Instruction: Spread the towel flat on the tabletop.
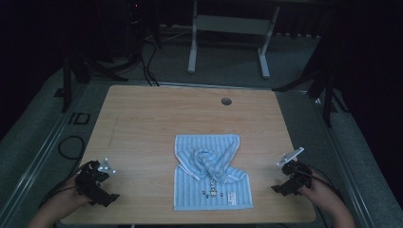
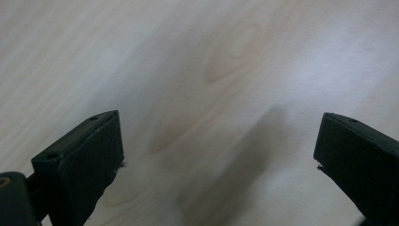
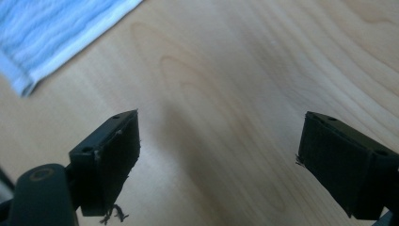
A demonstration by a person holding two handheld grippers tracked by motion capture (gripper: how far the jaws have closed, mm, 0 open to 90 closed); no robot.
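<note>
Jaws wide — towel point(image 1: 211, 173) untouched

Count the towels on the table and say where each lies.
1: a blue striped towel lies at the middle near edge of the table, its top bunched; its corner shows in the right gripper view.

The high view looks forward and down from above the person's side, taking in the whole wooden table point(image 1: 142, 118), the floor and a desk frame point(image 1: 228, 23) beyond it. The left gripper view sits close over bare tabletop point(image 2: 211, 70), looking along its 2 spread jaws. The right gripper view is just as near the wood, and a corner of the blue striped towel point(image 3: 51, 28) lies at its upper left; the high view shares that towel point(image 1: 209, 190) at the table's middle
</note>
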